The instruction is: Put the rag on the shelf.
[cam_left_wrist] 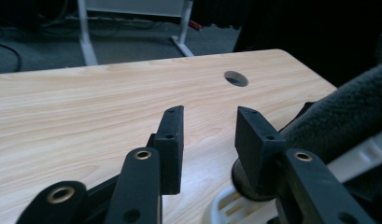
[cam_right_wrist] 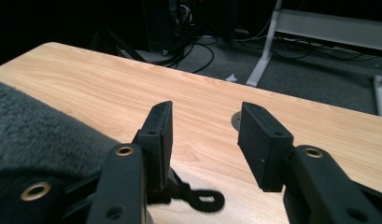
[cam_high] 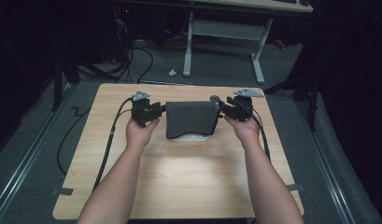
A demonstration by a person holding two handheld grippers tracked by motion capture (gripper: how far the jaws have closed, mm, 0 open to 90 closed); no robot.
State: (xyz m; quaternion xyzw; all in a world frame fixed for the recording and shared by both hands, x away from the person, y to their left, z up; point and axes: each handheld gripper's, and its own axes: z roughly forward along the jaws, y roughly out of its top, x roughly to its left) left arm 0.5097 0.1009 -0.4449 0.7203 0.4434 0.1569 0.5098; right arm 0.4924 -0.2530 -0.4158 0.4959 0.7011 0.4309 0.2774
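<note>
A dark grey towel [cam_high: 191, 119] lies draped over a white plastic rack [cam_high: 194, 137] in the middle of the wooden table [cam_high: 179, 177]. My left gripper [cam_high: 156, 111] sits at the towel's left edge and my right gripper [cam_high: 224, 110] at its right edge. In the left gripper view the left gripper [cam_left_wrist: 209, 116] is open with only bare table between its jaws; the towel [cam_left_wrist: 347, 107] and the rack [cam_left_wrist: 226, 207] lie to its right. In the right gripper view the right gripper [cam_right_wrist: 207, 114] is open and holds nothing, with the towel [cam_right_wrist: 34, 135] at its left and a black loop [cam_right_wrist: 205, 198] below.
A round cable hole [cam_left_wrist: 236, 78] is cut into the table near its far edge. Behind the table stands a desk on white legs [cam_high: 187, 46], with cables [cam_high: 132, 51] on the grey floor. Metal rails [cam_high: 25, 158] run along the floor on both sides.
</note>
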